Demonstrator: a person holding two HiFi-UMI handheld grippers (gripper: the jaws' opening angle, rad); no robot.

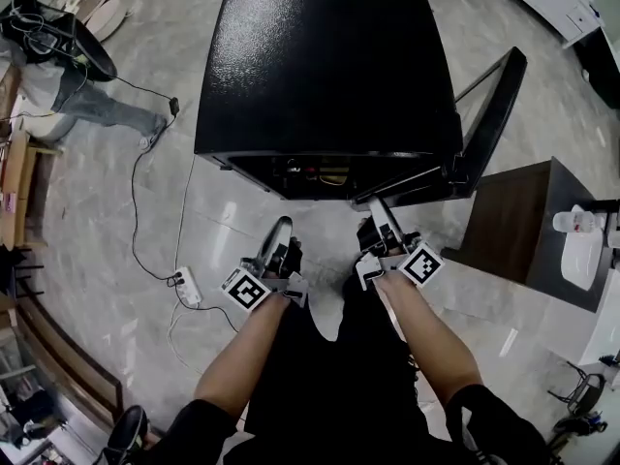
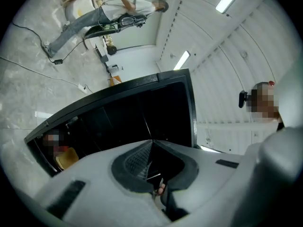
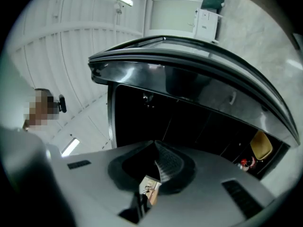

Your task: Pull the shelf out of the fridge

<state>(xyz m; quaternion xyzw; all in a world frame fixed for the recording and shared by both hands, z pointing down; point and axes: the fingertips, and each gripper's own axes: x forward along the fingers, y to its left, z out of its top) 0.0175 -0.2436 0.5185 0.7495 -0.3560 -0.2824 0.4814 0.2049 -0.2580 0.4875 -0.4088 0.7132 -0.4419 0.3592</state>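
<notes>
A black mini fridge (image 1: pixel 325 66) stands on the floor ahead of me, its door (image 1: pixel 489 114) swung open to the right. The dark opening (image 1: pixel 320 174) faces me, and I cannot make out the shelf inside it. My left gripper (image 1: pixel 281 227) is just in front of the opening, shut and holding nothing. To its right, my right gripper (image 1: pixel 376 207) sits near the foot of the door, also shut and holding nothing. The left gripper view looks past the closed tips (image 2: pixel 151 141) into the fridge interior (image 2: pixel 123 122). In the right gripper view the closed tips (image 3: pixel 155 143) point at the interior (image 3: pixel 189 122).
A yellow item (image 3: pixel 261 145) and a red item (image 3: pixel 244 163) lie inside the fridge. A power strip (image 1: pixel 187 286) with cables lies on the floor to the left. A brown side table (image 1: pixel 523 226) with white things stands on the right. A person (image 1: pixel 58 85) is at the far left.
</notes>
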